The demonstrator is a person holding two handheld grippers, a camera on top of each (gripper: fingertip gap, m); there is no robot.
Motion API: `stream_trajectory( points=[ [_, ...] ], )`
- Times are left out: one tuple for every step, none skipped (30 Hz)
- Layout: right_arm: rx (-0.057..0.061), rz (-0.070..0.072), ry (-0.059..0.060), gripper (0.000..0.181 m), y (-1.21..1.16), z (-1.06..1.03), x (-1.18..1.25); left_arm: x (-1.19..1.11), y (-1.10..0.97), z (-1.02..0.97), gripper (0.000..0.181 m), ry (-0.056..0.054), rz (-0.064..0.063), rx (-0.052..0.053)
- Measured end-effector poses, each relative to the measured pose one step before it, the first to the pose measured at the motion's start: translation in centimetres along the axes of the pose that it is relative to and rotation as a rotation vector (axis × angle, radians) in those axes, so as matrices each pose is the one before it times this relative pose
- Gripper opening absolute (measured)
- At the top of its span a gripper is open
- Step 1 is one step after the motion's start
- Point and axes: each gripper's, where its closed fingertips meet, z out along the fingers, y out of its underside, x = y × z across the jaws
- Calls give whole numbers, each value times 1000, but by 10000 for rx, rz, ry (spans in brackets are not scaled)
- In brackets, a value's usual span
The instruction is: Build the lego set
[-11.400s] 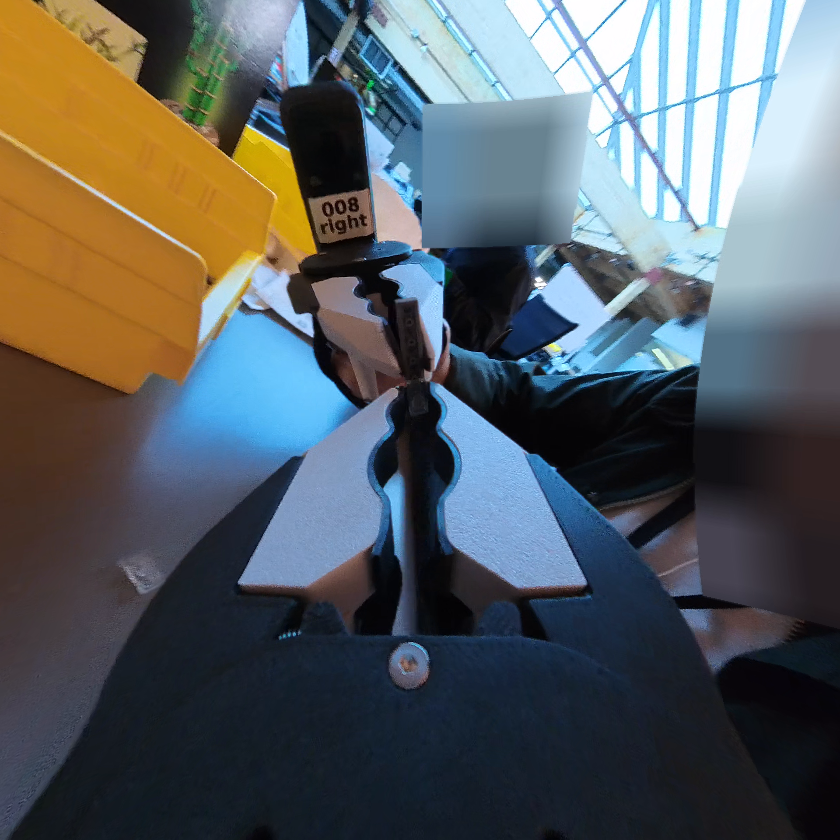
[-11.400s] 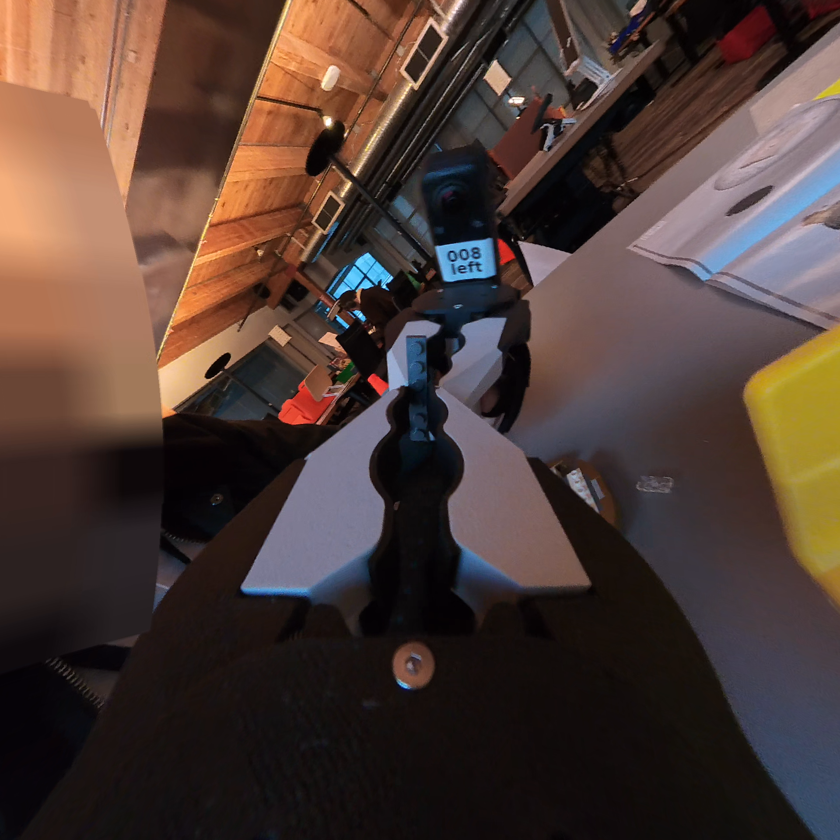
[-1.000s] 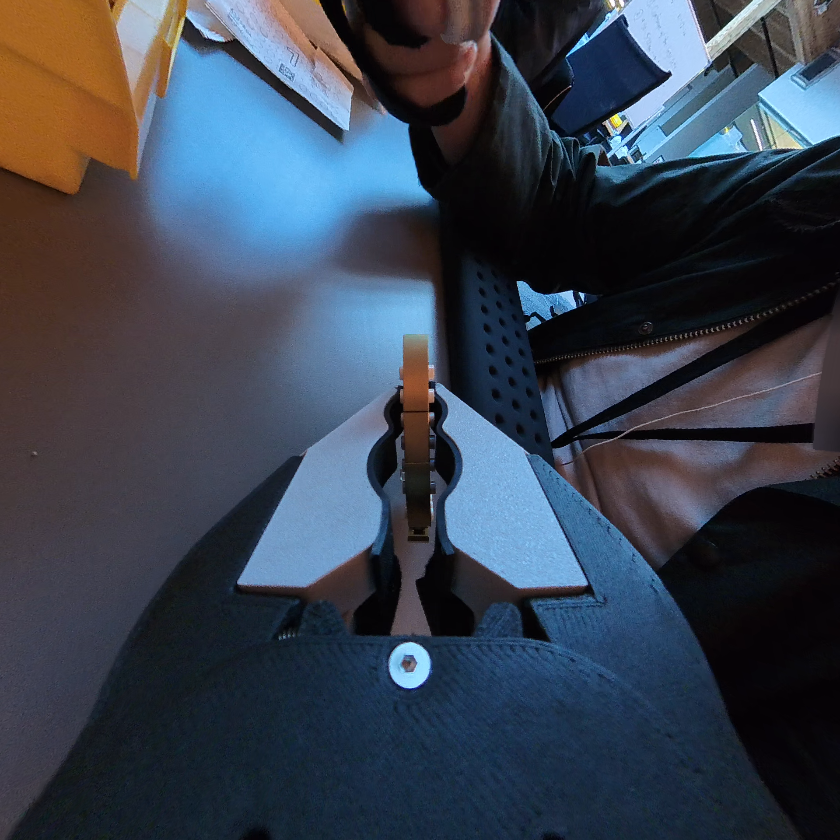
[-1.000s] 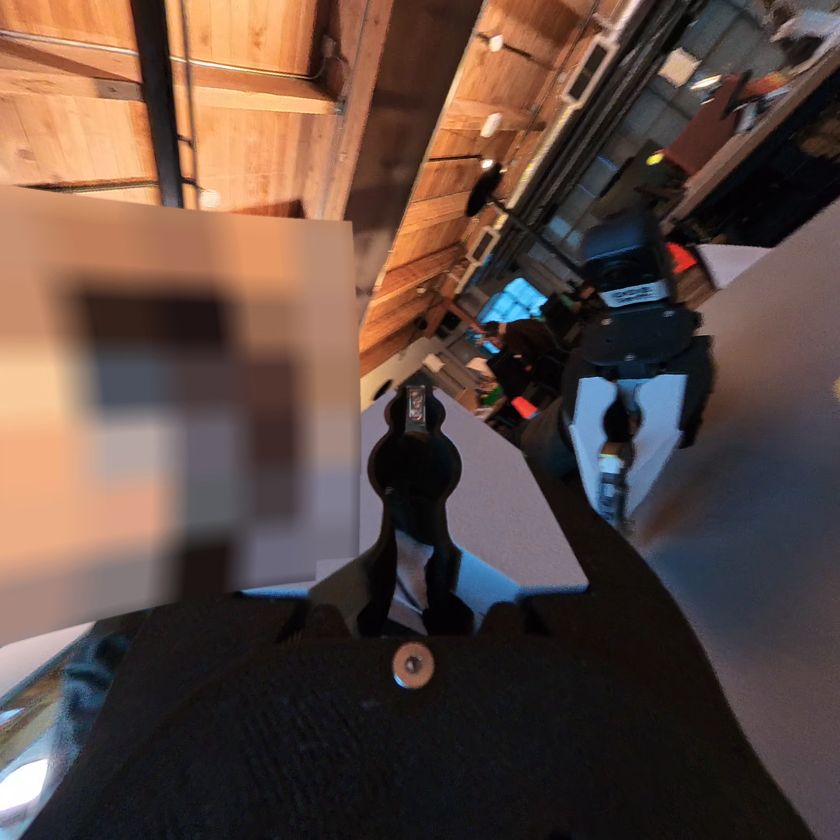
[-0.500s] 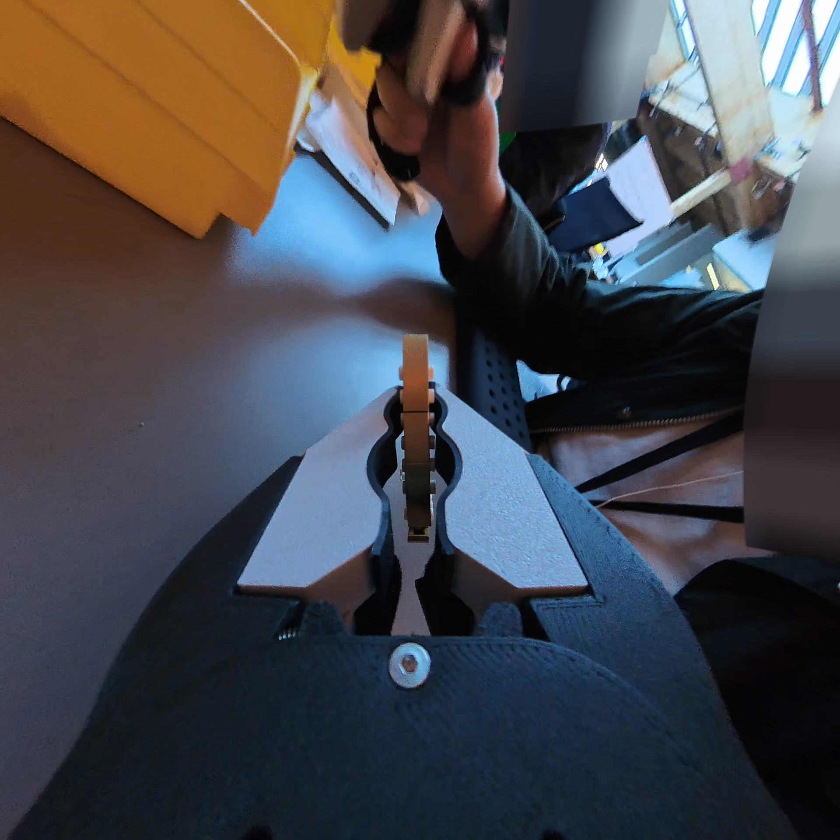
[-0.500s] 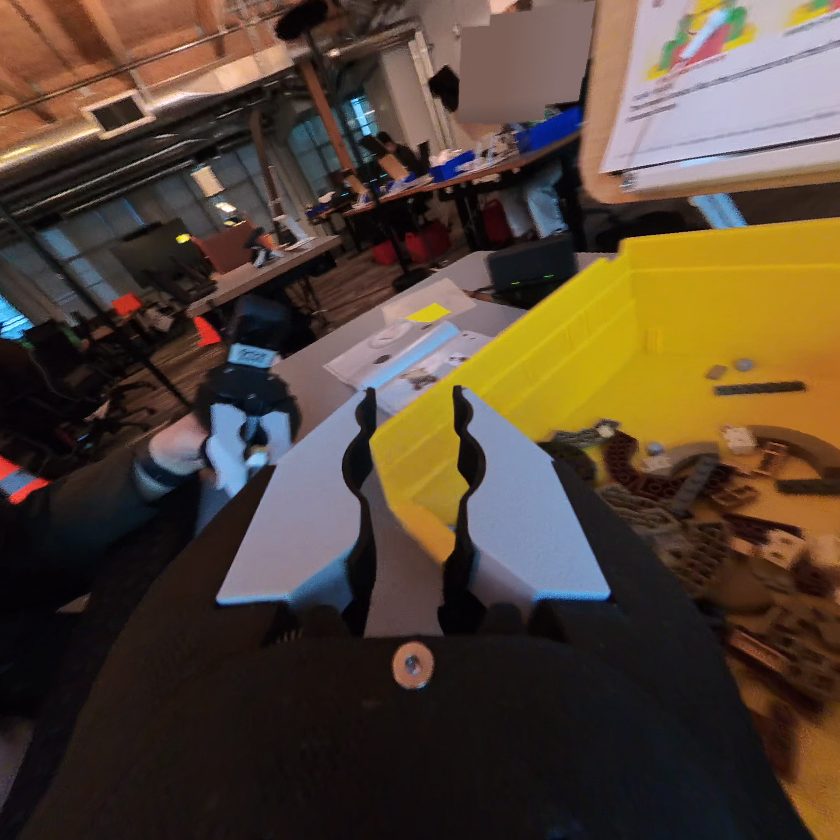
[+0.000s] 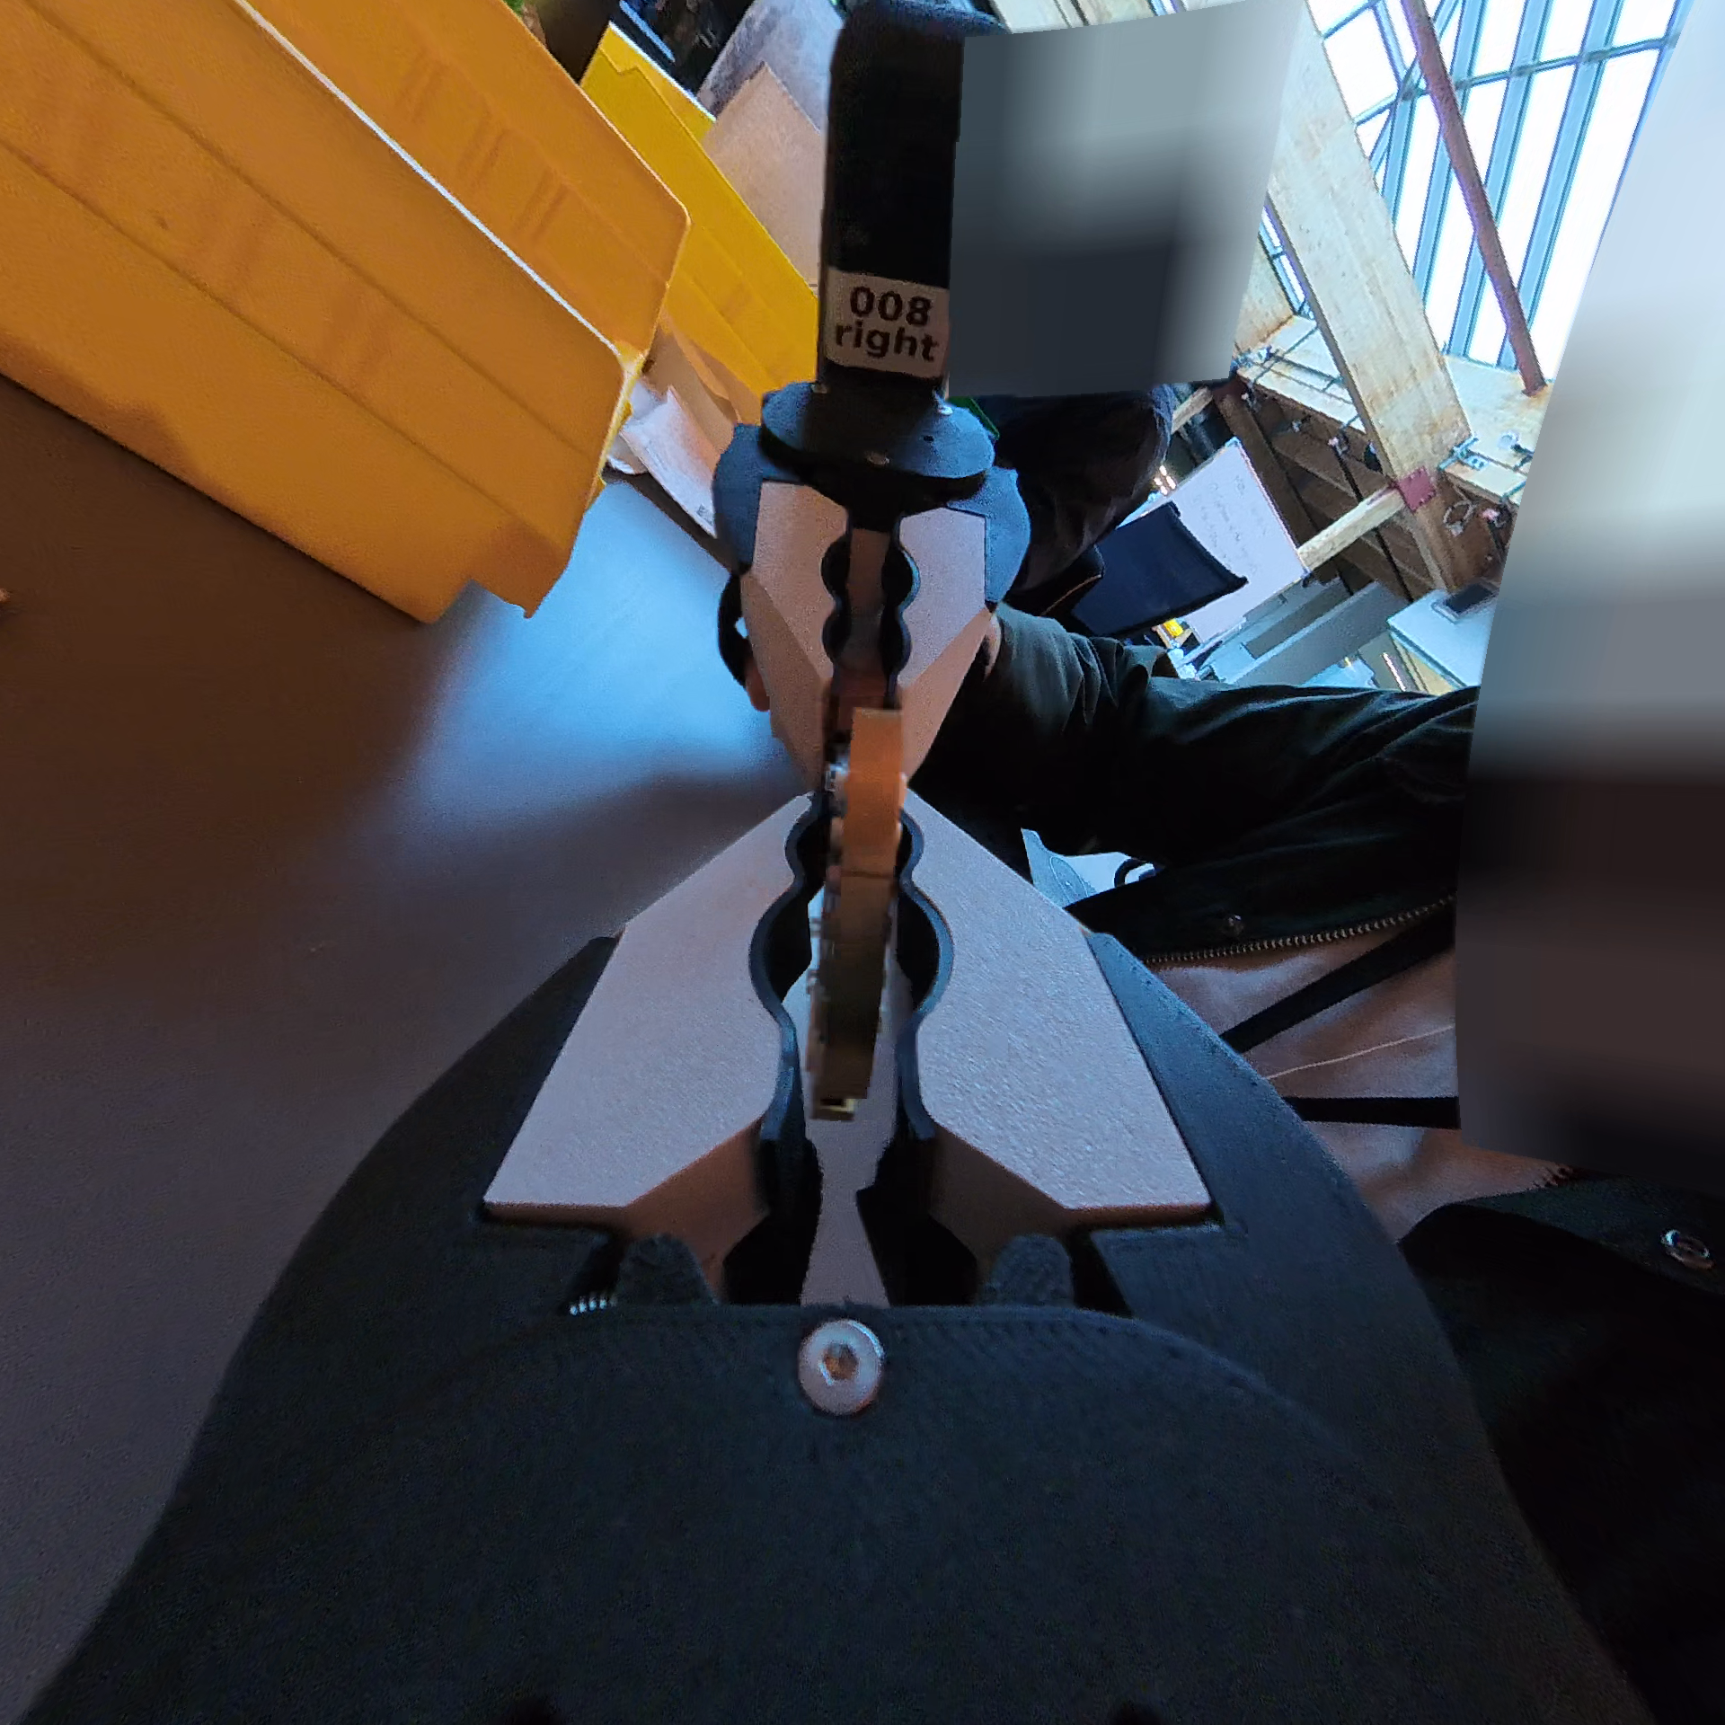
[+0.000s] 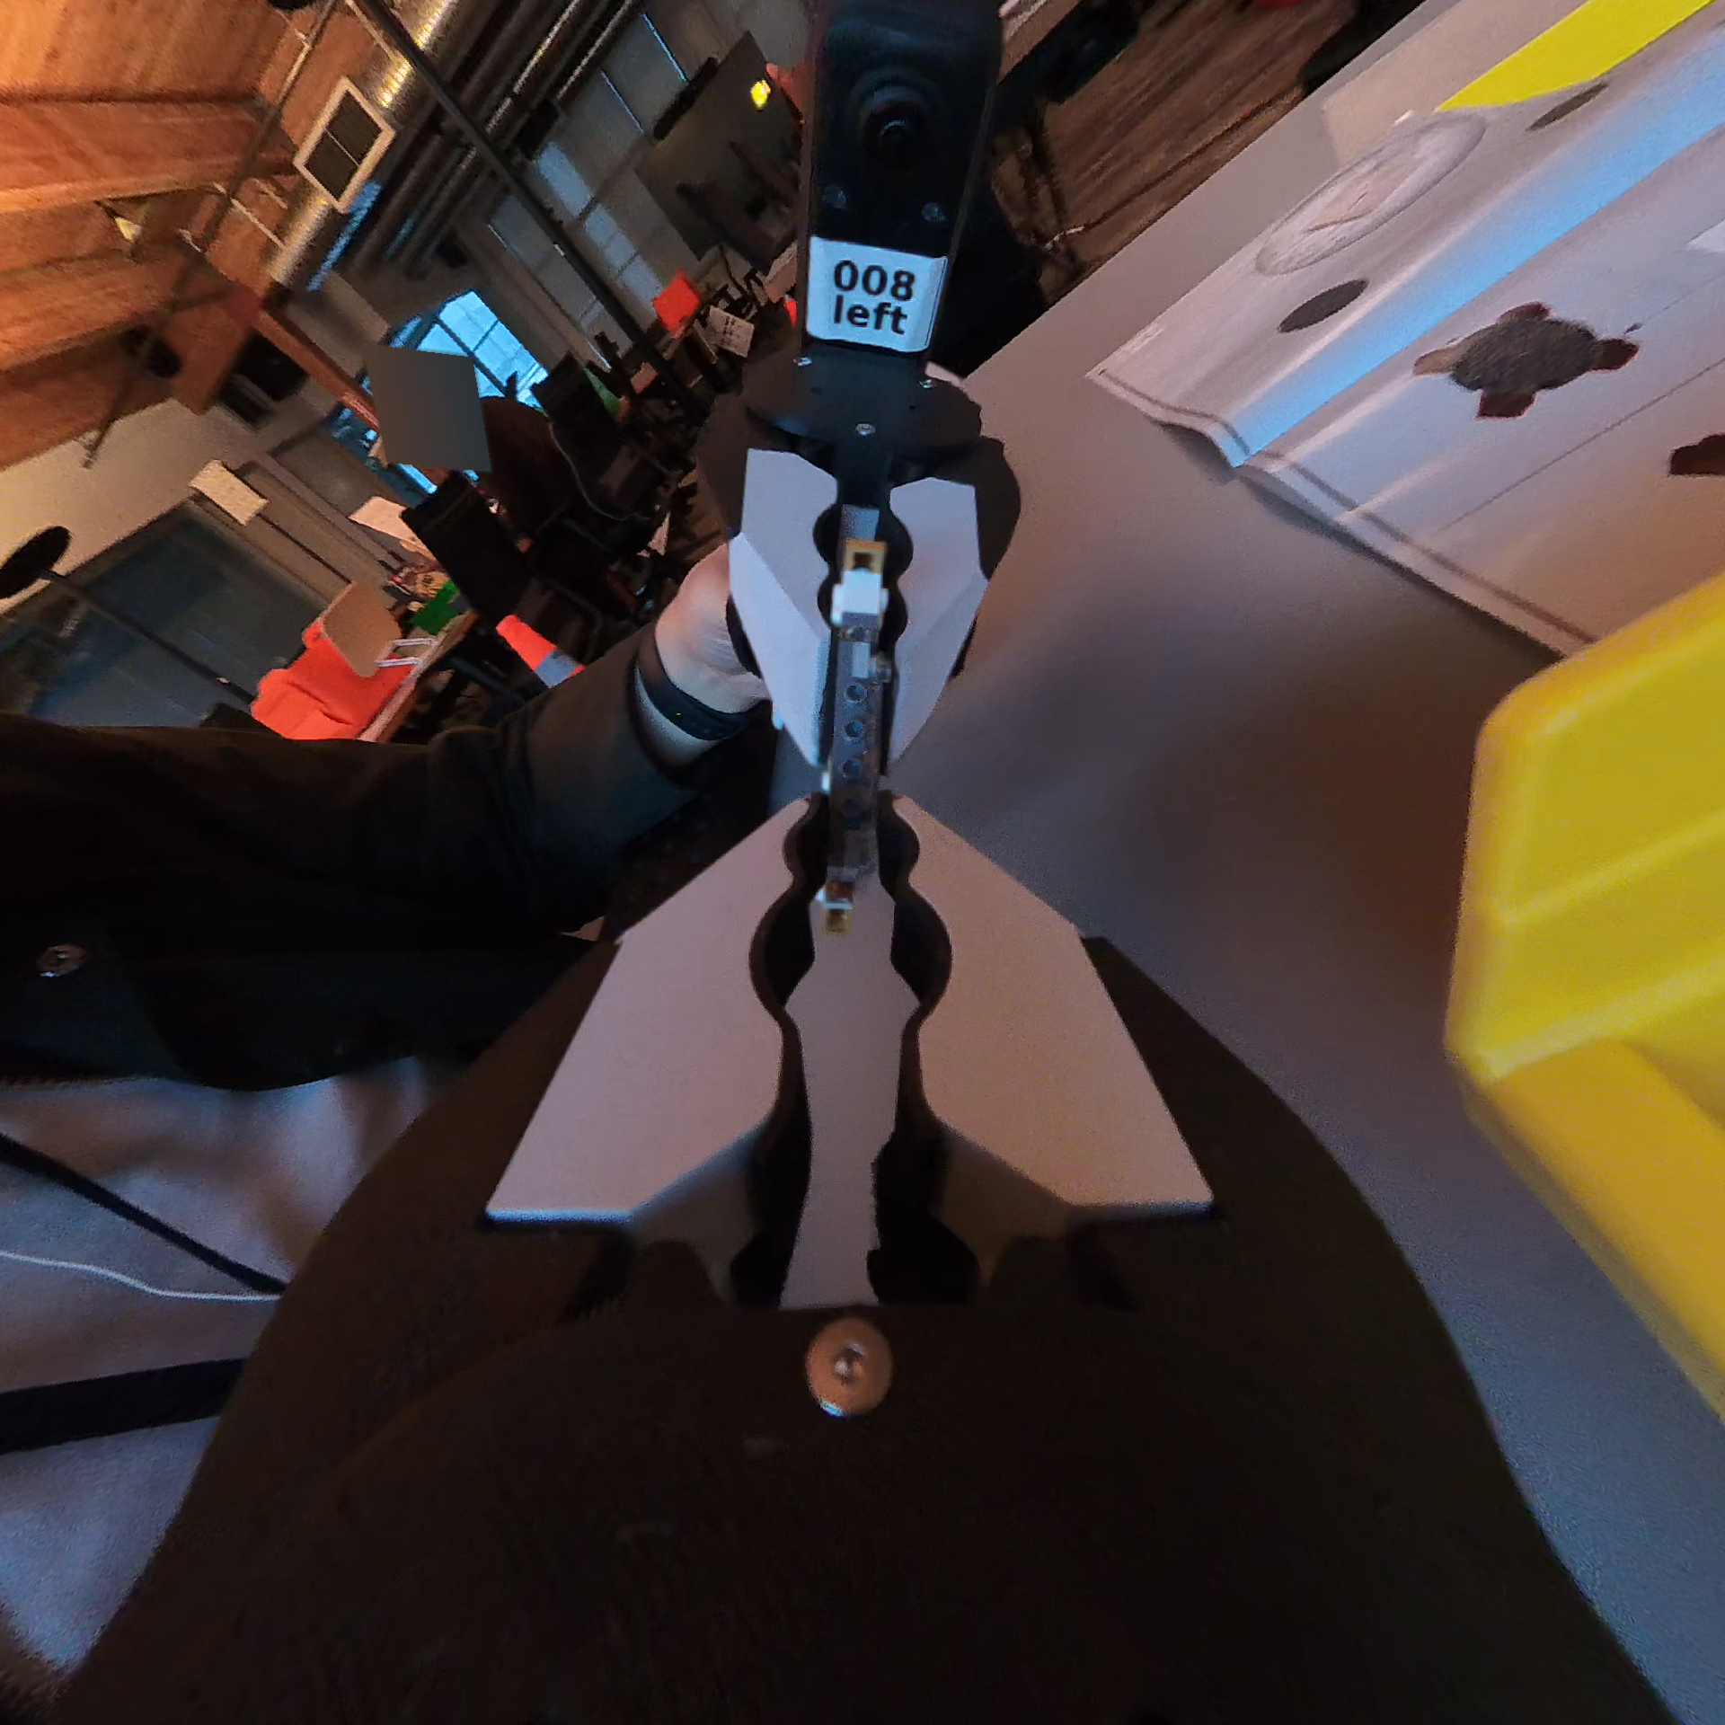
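Landmark: the lego assembly point(image 7: 863, 896), a thin tan-and-grey strip held edge-on above the grey table point(image 7: 280, 840). Left of it in the left wrist view, stacked yellow bins point(image 7: 327, 280) on the table. Left gripper point(image 7: 854, 812) clenched on the assembly's near end, strip pinched between its pale fingers point(image 7: 653, 1055). Right gripper point(image 7: 863, 700) faces it tip to tip, closed down on the assembly's far end. Right wrist view: same strip point(image 8: 854, 747) bridges both tools, studs visible, a small white piece at its far end. Right of it, a yellow bin point(image 8: 1605, 933) and a printed sheet point(image 8: 1447, 373) on the table.
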Motion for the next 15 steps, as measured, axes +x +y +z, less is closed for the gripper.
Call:
stream_trajectory(
  points=[
    [-35, 156, -89, 7, -21, -91, -44, 215, -13, 86, 13, 128, 17, 5],
    [59, 126, -80, 7, -182, -171, -34, 273, -17, 76, 18, 184, -49, 0],
    [174, 167, -138, 7, -318, -208, -71, 178, -54, 49, 21, 133, -49, 24],
    [164, 235, -144, 7, -266, -201, -36, -52, -13, -12, 23, -17, -12, 15],
    [112, 232, -96, 7, -157, -194, 84, -233, 47, -67, 24, -142, 19, -24],
    [111, 186, -34, 7, -158, -199, 164, -286, 41, -105, 25, -178, 23, -15],
    [67, 141, 2, 7, -119, -194, 182, -174, -6, -148, 25, -103, 7, 12],
    [54, 77, -24, 7, -114, -187, 97, -28, -101, -167, 25, -20, -9, 60],
    [66, 49, -19, 7, -142, -191, 75, 35, -211, -201, 25, 10, 3, 127],
    [52, 16, 21, 7, -143, -206, 88, 25, -239, -245, 23, -5, 10, 142],
    [25, 0, 47, 7, -103, -209, 118, -100, -246, -296, 20, -91, 34, 136],
    [19, -5, 24, 7, -80, -206, 87, -216, -192, -322, 17, -171, 68, 99],
    [38, 24, 5, 7, -109, -193, 71, -218, -123, -317, 14, -185, 92, 53],
    [41, 71, -17, 7, -82, -161, 56, -116, -98, -257, 11, -113, 81, 47],
    [31, 102, -67, 7, -60, -137, 7, 37, -119, -188, 8, 8, 32, 74]
  ],
)
